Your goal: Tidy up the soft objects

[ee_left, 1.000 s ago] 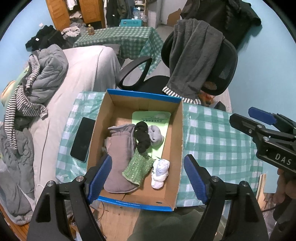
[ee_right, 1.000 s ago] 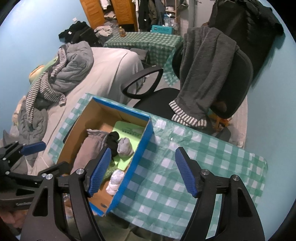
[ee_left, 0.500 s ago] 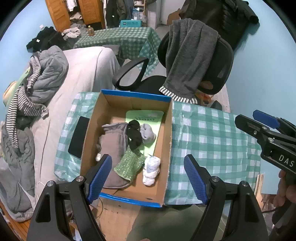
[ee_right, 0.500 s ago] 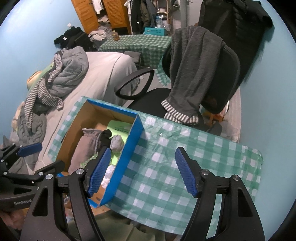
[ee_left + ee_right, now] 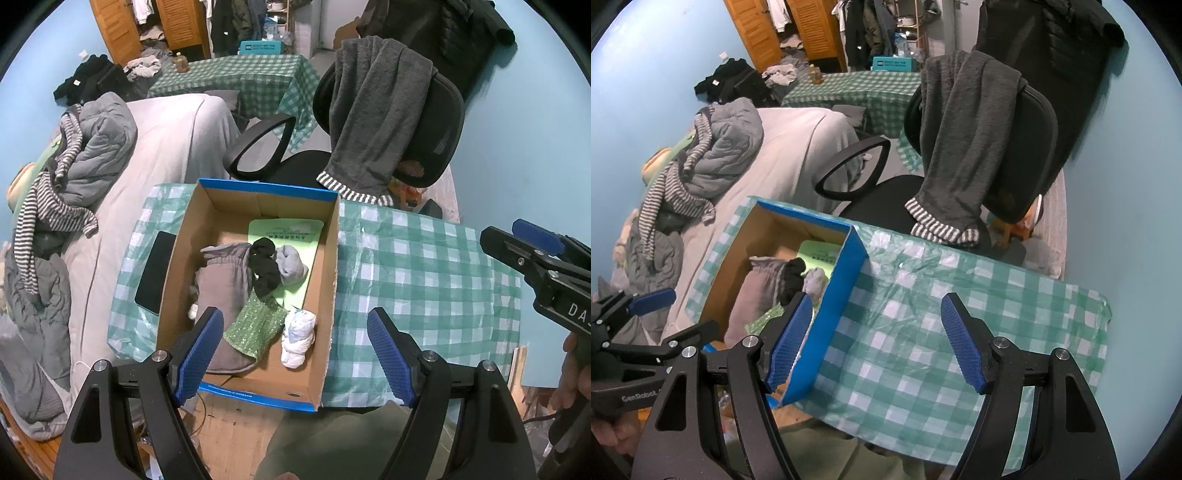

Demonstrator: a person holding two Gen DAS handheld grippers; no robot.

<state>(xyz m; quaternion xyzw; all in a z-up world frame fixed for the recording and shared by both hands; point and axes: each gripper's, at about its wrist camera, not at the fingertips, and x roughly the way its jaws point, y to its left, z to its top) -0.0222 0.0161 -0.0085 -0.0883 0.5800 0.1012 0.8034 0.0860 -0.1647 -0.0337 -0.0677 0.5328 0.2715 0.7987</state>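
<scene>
Left gripper point(image 5: 295, 347) fingers spread wide, nothing between the blue textured pads point(image 5: 199, 343), hovering above the near end of the open blue-edged cardboard box point(image 5: 330, 280). Right gripper point(image 5: 875, 338) fingers also wide apart, holding nothing, above the green-and-white checked cloth worktop point(image 5: 923, 332), just right of the box's blue right wall point(image 5: 834, 306).

Soft things lie inside the box: grey-brown fabric pouch point(image 5: 225, 288) along the left side, black rolled sock point(image 5: 264, 266) mid-box, touching the pale grey balled sock point(image 5: 291, 262) to its right. Sparkly green knit piece point(image 5: 256, 328) near end, partly over the pouch; white rolled sock point(image 5: 299, 338) just right of it, by the right wall. A light green card point(image 5: 284, 232) lies flat on the box floor under the socks, toward the far end.

Black flat phone point(image 5: 155, 273) lies on the worktop, left of the box. Black mesh office chair point(image 5: 439, 122) stands beyond the far edge, with a dark grey towel with striped hem point(image 5: 373, 122) draped over its back. Bed with grey sheet point(image 5: 173, 147) on the left, with a grey padded jacket point(image 5: 99, 144) and a striped garment point(image 5: 44, 199) piled on it. Second checked table point(image 5: 236, 81) far back.
</scene>
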